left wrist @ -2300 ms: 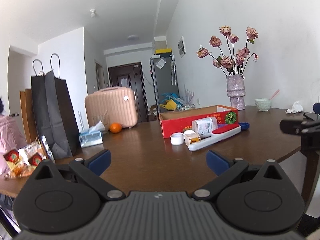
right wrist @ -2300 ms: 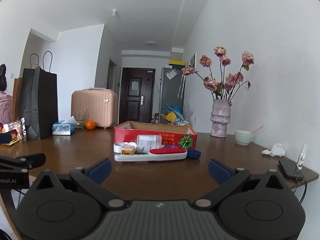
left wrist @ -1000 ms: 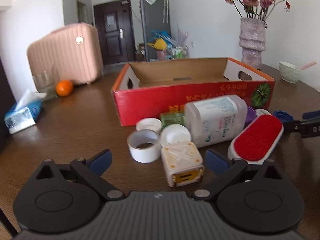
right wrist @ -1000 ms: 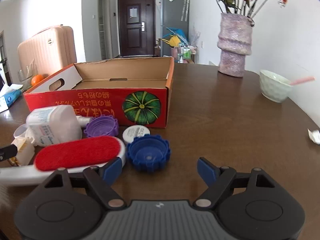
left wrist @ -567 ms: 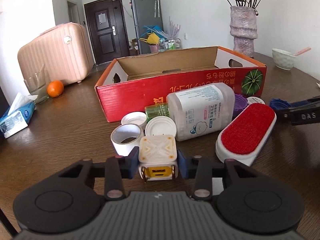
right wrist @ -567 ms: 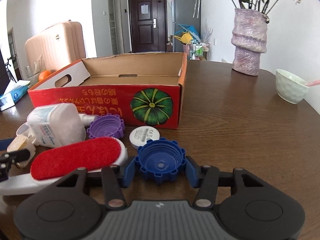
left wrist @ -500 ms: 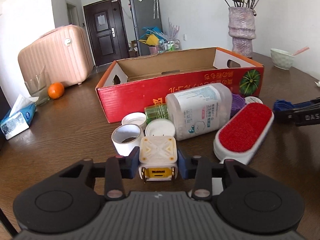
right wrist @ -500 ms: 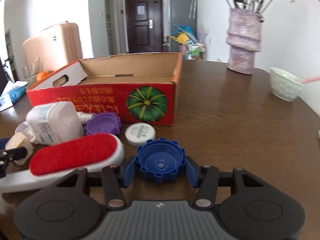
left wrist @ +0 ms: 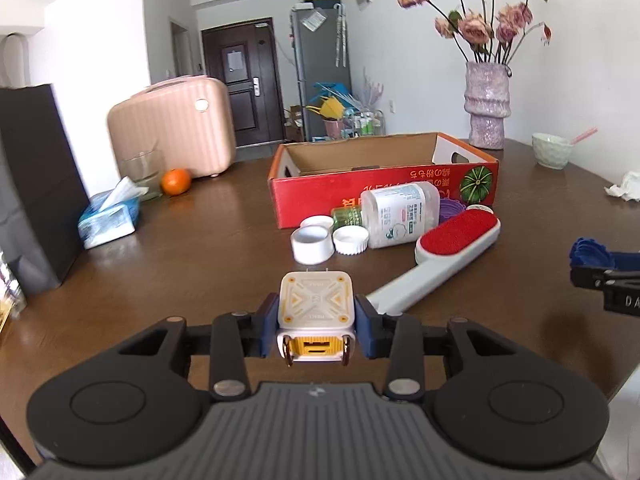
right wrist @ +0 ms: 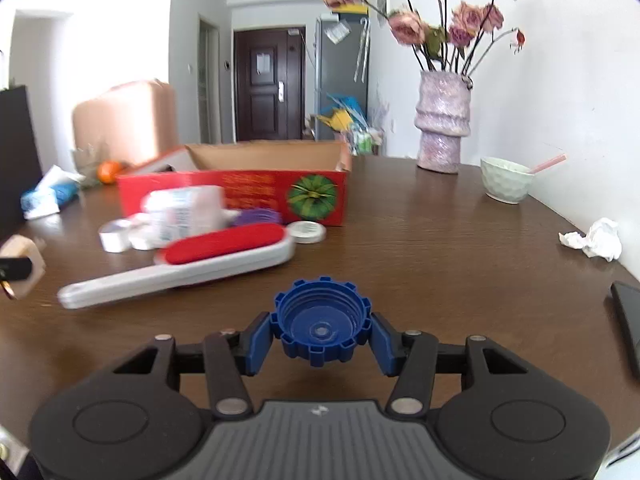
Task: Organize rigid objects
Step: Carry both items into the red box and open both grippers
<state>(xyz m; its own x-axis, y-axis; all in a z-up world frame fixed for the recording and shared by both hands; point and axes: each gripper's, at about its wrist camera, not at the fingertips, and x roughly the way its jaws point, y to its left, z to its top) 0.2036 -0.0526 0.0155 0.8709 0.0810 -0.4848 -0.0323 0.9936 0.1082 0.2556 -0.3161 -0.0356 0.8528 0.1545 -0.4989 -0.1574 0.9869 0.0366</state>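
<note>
My left gripper (left wrist: 316, 330) is shut on a white and yellow charger cube (left wrist: 316, 306) and holds it above the brown table. My right gripper (right wrist: 322, 336) is shut on a blue bottle cap (right wrist: 322, 326), also lifted off the table. The open red cardboard box (left wrist: 384, 190) stands further back, its inside empty as far as I see. In front of it lie a white bottle (left wrist: 400, 214), a red lint brush (left wrist: 452, 246), a tape roll (left wrist: 312, 244), white caps (left wrist: 351, 240) and a purple cap (left wrist: 452, 211).
A pink vase (left wrist: 487, 106) with flowers, a green bowl (left wrist: 551, 155) and crumpled tissue (right wrist: 594, 238) are at the right. A tissue pack (left wrist: 108, 220), an orange (left wrist: 175, 181) and a black bag (left wrist: 32, 188) are at the left. A phone (right wrist: 628, 324) lies at the right edge.
Both grippers have lifted and pulled back from the pile, the left with the charger cube and the right with the blue cap. Before that, both closed on these items.
</note>
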